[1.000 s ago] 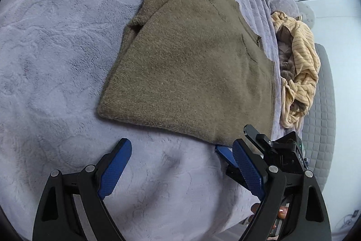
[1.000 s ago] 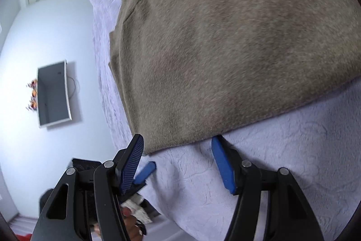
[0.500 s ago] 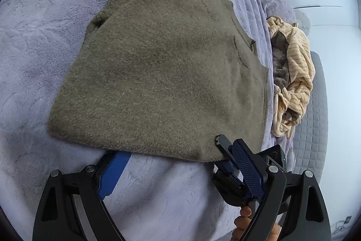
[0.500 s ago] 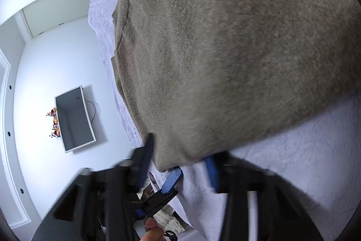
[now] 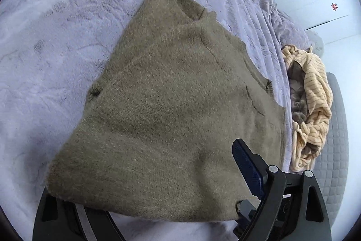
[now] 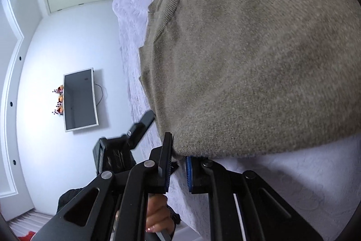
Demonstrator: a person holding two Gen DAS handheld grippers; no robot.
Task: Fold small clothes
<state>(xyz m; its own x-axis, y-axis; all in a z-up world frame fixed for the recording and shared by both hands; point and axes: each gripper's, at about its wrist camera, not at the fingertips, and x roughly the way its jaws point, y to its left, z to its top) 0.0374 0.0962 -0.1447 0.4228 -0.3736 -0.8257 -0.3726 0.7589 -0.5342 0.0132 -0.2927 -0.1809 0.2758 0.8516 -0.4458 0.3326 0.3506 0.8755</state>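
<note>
The right gripper [image 6: 178,162] was closing, pinching the sweater's [image 5: 176,110] lower corner; the left gripper [image 5: 146,193], spread wide, straddled the hem and might snag it.

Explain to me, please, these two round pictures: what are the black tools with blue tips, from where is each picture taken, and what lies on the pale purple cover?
There is no robot here. A person holds a two-finger gripper in each hand, and each gripper carries a wide-angle camera that looks along its fingers. One picture comes from the left gripper, the other from the right gripper. An olive knitted sweater lies on a fluffy lilac blanket. A crumpled striped yellow cloth lies past the blanket's edge. The right gripper's jaws are closing on a corner of the sweater's near edge. The left gripper is wide open, with that edge draped over one of its fingers.
</note>
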